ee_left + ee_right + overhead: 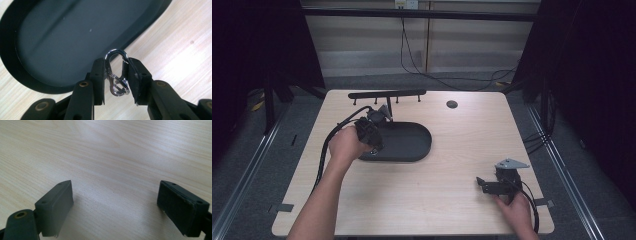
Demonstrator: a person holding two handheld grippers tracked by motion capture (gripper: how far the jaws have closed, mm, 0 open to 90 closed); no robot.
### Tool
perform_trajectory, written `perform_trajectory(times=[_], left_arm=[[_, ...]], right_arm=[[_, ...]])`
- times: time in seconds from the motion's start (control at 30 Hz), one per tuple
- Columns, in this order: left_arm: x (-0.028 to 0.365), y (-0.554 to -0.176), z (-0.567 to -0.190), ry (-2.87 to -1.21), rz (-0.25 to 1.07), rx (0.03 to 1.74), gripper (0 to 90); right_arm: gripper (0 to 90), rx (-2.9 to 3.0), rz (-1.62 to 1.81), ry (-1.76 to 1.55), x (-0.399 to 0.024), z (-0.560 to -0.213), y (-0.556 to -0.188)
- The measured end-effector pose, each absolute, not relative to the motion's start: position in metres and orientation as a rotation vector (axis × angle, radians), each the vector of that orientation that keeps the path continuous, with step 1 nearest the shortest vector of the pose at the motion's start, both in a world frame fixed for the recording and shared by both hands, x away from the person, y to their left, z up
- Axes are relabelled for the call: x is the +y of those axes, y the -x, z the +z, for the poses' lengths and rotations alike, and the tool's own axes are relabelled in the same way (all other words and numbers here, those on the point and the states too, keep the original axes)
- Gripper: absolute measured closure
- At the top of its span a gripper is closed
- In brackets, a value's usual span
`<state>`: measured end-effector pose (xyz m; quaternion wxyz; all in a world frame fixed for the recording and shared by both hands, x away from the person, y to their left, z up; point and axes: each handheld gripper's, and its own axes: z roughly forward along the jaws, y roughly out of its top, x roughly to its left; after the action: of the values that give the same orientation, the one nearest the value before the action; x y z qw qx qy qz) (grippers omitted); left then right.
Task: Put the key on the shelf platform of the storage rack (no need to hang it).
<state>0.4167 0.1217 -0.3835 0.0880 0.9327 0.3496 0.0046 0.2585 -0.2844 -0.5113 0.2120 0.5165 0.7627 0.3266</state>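
Nearest my lens, the left gripper [117, 75] has its two black jaws clamped on a small silver carabiner clip [117, 72], whose curved top pokes out past the pads while its lower loops hang between them. I see it held just above the near rim of the black oval tray [15, 67], over the edge where tray meets bench [180, 45]; the tray itself looks bare inside. My right gripper [115, 202] rests well apart on the bench, jaws spread wide, gripping nothing.
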Motion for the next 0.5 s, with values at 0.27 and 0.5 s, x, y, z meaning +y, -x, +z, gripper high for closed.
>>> perform_trajectory(times=[0.27, 0.5], left_arm=[[0.1204, -0.4231, -0.3891, -2.774, 0.02, 1.06, 67.8], [0.1176, -0.4263, -0.3928, -2.748, 0.06, 1.08, 67.8]], right_arm=[[12.9, 2.119, 0.907, -1.434, -0.2844, -0.5113, -0.2585], [12.8, 2.119, 0.907, -1.433, -0.2845, -0.5114, -0.2585]])
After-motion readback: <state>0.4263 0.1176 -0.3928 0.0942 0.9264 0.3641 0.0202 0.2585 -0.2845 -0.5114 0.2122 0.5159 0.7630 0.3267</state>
